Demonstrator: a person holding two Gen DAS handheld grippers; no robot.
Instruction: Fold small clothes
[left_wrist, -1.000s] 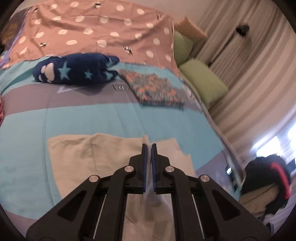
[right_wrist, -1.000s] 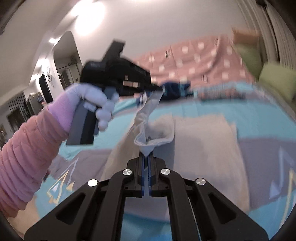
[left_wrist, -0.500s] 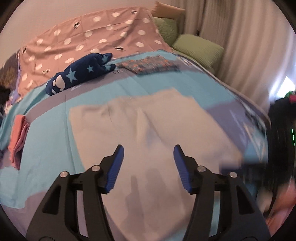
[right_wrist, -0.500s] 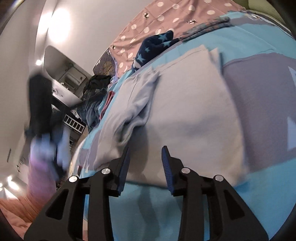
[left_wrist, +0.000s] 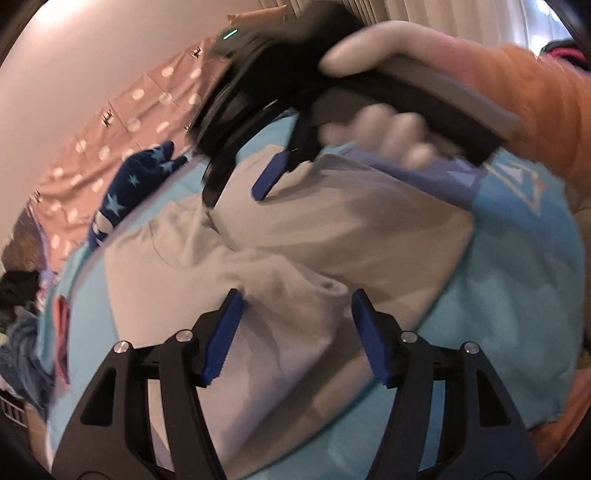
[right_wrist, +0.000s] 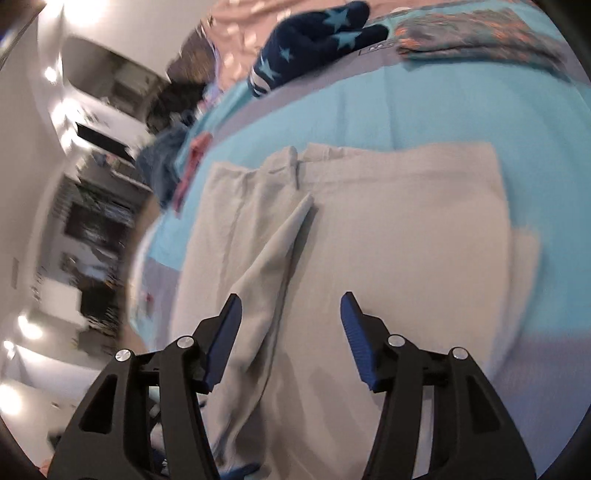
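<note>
Your left gripper (left_wrist: 295, 325) and right gripper (right_wrist: 290, 325) are both released, jaws opening, gripping nothing. The beige garment (right_wrist: 388, 240) lies on the bed (right_wrist: 406, 103) just beneath and ahead of them.

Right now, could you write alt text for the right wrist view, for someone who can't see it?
A pale beige garment lies spread on a turquoise bedcover, one loose flap folded lengthwise down its middle. In the foreground the right gripper hangs over it, its blue-padded jaws opening and gripping nothing. Behind lie a navy star-patterned garment and a folded floral one.
</note>
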